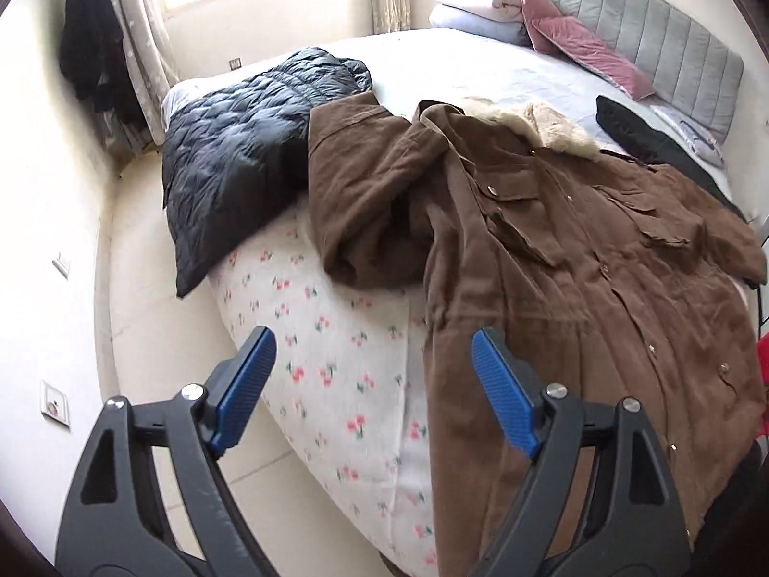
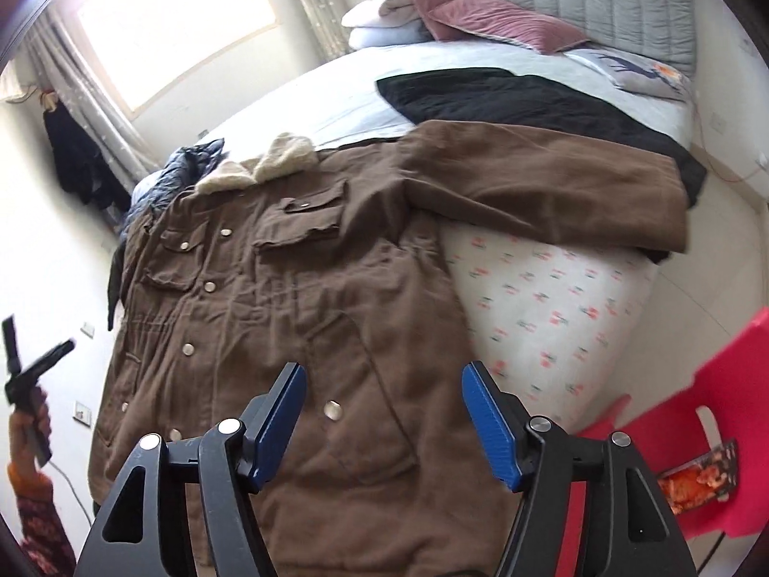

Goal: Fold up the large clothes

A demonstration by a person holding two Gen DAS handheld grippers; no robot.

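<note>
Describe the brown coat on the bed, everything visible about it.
The brown coat lies front-up across the foot of the bed, buttoned with silver snaps, with flap pockets on the chest. It looks like soft, suede-like cloth with a cream fleece collar. One sleeve stretches out flat toward the black garment; the other is bunched up against the navy quilted jacket. The hem hangs over the mattress edge. Neither gripper touches it.

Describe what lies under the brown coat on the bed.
Under the brown coat shows the cherry-print bedcover; its right sleeve overlaps a black garment. Whatever lies directly beneath the coat's body is covered.
</note>
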